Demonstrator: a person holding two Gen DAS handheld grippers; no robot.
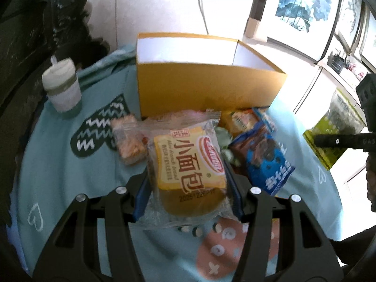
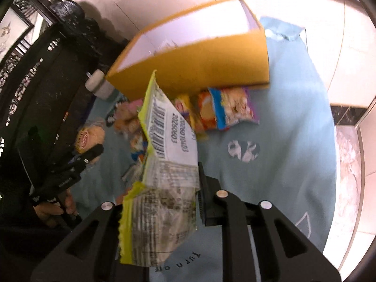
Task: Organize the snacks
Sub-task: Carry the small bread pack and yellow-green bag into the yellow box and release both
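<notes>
My left gripper [image 1: 188,188] is shut on a yellow mini bread packet [image 1: 188,162] and holds it above the teal cloth [image 1: 70,188], in front of the open yellow cardboard box [image 1: 206,87]. My right gripper [image 2: 162,202] is shut on a yellow-green snack bag [image 2: 162,176] with a barcode label, held up near the box [image 2: 199,63]. The right gripper and its bag [image 1: 333,127] show at the right edge of the left wrist view. Loose snack packets lie by the box: a blue cookie pack [image 1: 263,155], a clear cracker pack [image 1: 129,141], colourful packs [image 2: 225,108].
A lidded cup [image 1: 63,87] stands on the cloth left of the box. Dark carved furniture [image 2: 35,82] borders the left side. White floor tiles [image 2: 347,47] and framed pictures [image 1: 305,4] lie beyond the table.
</notes>
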